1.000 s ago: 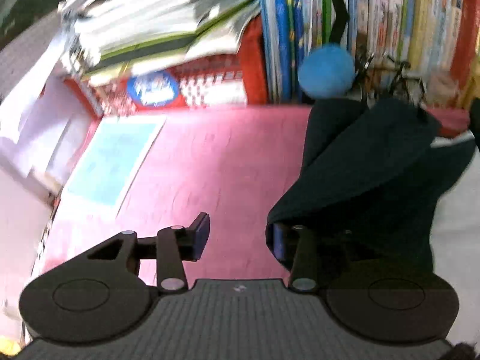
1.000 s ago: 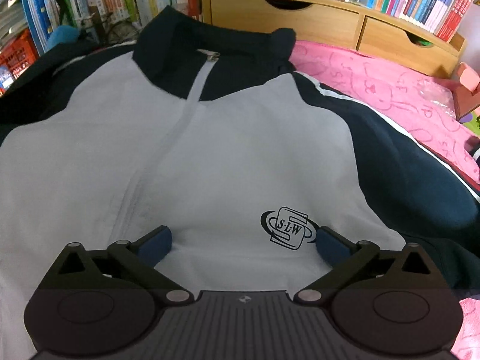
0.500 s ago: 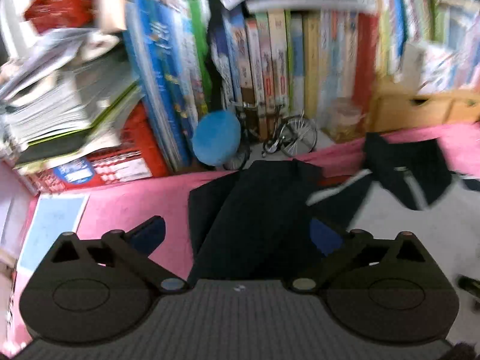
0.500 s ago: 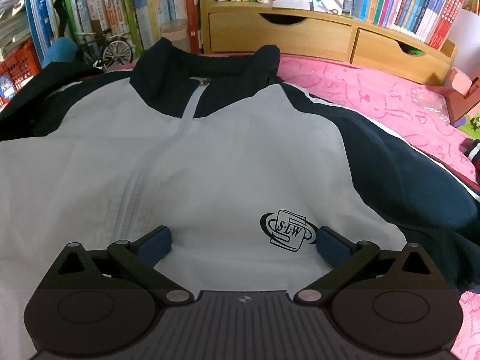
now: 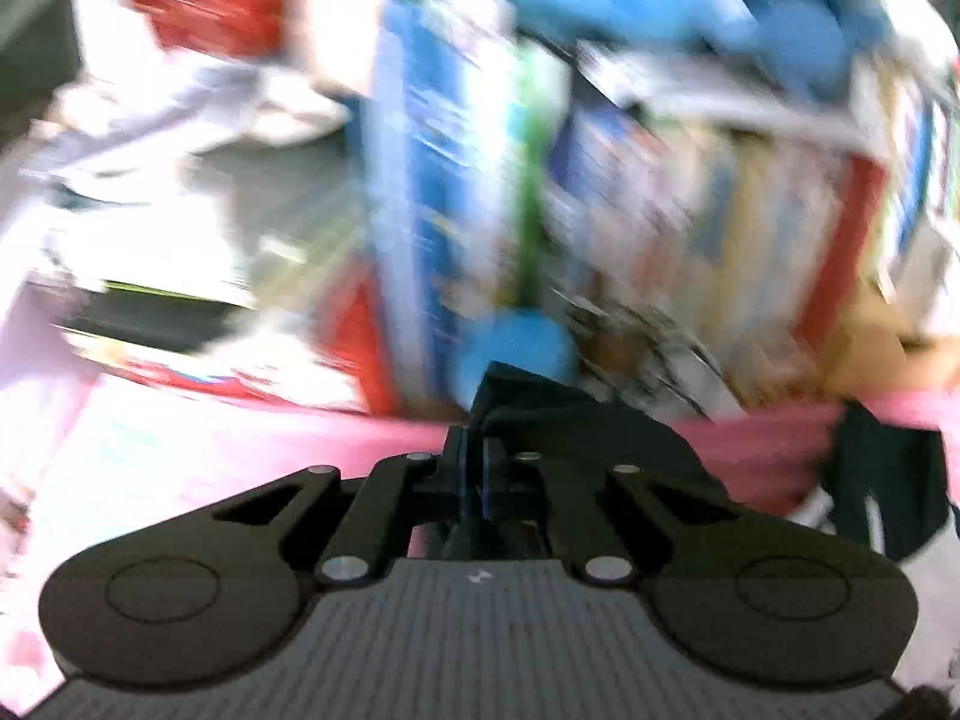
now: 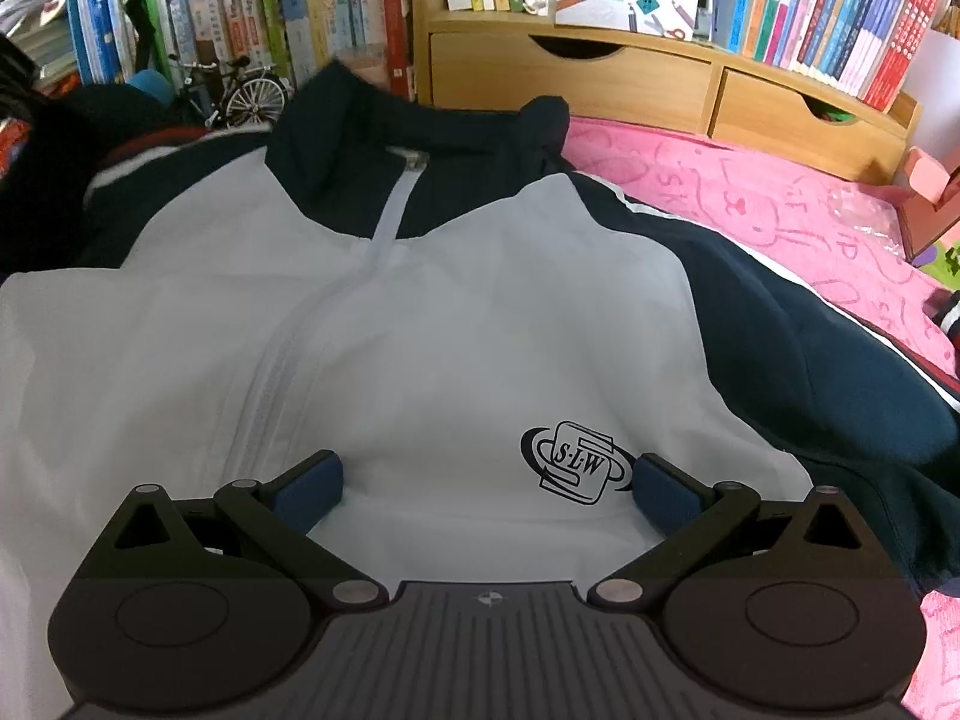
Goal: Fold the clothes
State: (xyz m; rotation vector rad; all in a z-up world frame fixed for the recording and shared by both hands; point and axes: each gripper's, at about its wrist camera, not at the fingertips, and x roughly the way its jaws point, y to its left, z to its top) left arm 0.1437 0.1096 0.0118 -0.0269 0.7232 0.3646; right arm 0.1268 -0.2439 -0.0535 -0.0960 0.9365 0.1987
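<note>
A white jacket (image 6: 456,324) with navy sleeves, a navy collar and a black logo (image 6: 576,462) lies zip-up on the pink cover (image 6: 780,210). My right gripper (image 6: 486,480) stands open just over the white front, with the logo beside its right finger and no fabric pinched. The left wrist view is badly blurred. There my left gripper (image 5: 477,468) has its jaws closing tight on a fold of the dark navy sleeve (image 5: 540,414), which stands up between the pads above the pink cover (image 5: 240,450).
Rows of upright books (image 6: 240,12) line the back, above a wooden drawer unit (image 6: 600,78). A small model bicycle (image 6: 240,93) and a blue ball (image 5: 516,348) sit at the cover's far edge. A pink box (image 6: 930,204) stands at the right.
My left gripper swung from the bare pink cover over the dark sleeve, opened wide, then shut on it and rose. The right gripper has stayed put and open.
</note>
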